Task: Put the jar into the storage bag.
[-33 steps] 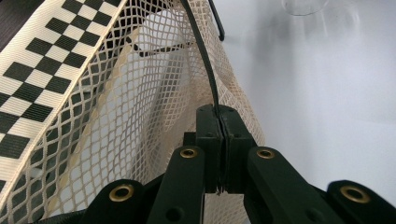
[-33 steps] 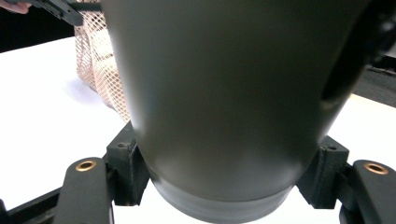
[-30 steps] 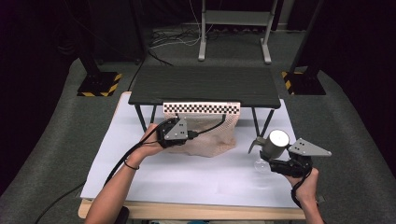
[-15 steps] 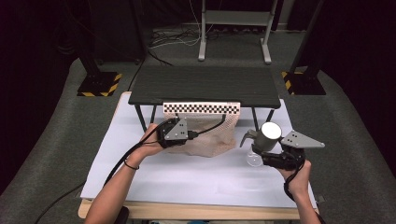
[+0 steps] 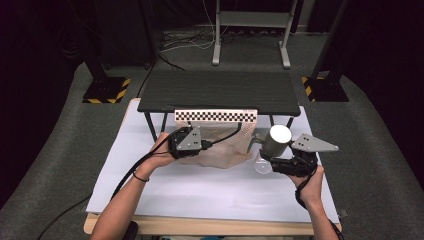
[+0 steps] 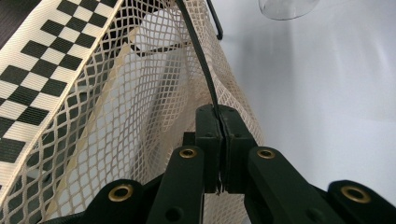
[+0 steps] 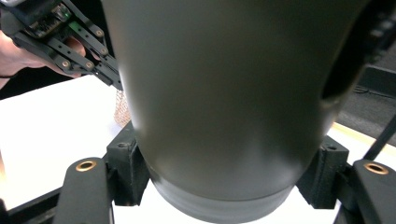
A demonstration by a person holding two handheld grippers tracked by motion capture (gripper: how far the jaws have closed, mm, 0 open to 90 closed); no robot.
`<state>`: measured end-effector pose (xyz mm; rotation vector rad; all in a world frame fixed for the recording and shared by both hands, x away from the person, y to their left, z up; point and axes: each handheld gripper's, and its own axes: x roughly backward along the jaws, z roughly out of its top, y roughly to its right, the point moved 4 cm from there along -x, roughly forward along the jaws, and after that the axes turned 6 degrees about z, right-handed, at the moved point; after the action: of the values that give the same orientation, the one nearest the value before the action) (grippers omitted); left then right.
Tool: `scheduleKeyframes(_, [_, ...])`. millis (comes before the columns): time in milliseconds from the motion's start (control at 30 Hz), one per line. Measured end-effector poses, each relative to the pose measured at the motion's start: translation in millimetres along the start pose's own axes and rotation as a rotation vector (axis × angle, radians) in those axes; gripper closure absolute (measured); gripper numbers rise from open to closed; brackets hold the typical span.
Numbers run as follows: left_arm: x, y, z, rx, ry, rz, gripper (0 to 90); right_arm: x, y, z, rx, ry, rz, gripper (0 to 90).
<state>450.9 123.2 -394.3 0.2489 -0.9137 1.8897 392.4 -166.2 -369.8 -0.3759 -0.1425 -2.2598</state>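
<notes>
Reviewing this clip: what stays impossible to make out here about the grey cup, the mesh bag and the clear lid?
- Grey cup: its rim and inside, cut off by the right gripper view's top edge; the high view shows its base end only.
- Mesh bag: its contents, too small in the high view, hidden behind netting in the left gripper view.
- Clear lid: partly behind the right gripper; cut by the left gripper view's top edge.
</notes>
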Motion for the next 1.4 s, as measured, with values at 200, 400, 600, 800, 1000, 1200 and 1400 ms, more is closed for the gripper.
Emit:
scheduleKeyframes(200, [0.4,0.3,0.5,-0.001,0.001,-0.001,87.3,-6.8,-5.1,10.2,0.010,0.017,0.018,30.2])
scheduleKeyframes(400, [0.2,0.6,0.5,-0.002,-0.001,-0.001,87.3,-14.7,-10.6,20.5,0.023,0.028,0.037,30.2])
scheduleKeyframes(600, [-0.3,0.8,0.5,-0.005,-0.002,-0.001,87.3,-19.8,-13.1,28.2,0.028,0.039,0.049,30.2])
scheduleKeyframes(800, [-0.2,1.0,0.8,-0.007,-0.003,0.000,87.3,-24.0,-15.0,38.4,0.037,0.048,0.058,30.2])
scheduleKeyframes(1000, [-0.5,1.2,0.8,-0.010,-0.006,-0.001,87.3,-27.9,-16.7,46.8,0.045,0.058,0.067,30.2])
scheduleKeyframes(1200, [-0.4,1.5,1.1,-0.011,-0.006,-0.003,87.3,-31.3,-19.3,56.8,0.049,0.071,0.079,30.2])
scheduleKeyframes(1400, [-0.5,1.9,1.5,-0.014,-0.006,-0.002,87.3,-33.8,-21.7,65.2,0.057,0.082,0.085,30.2])
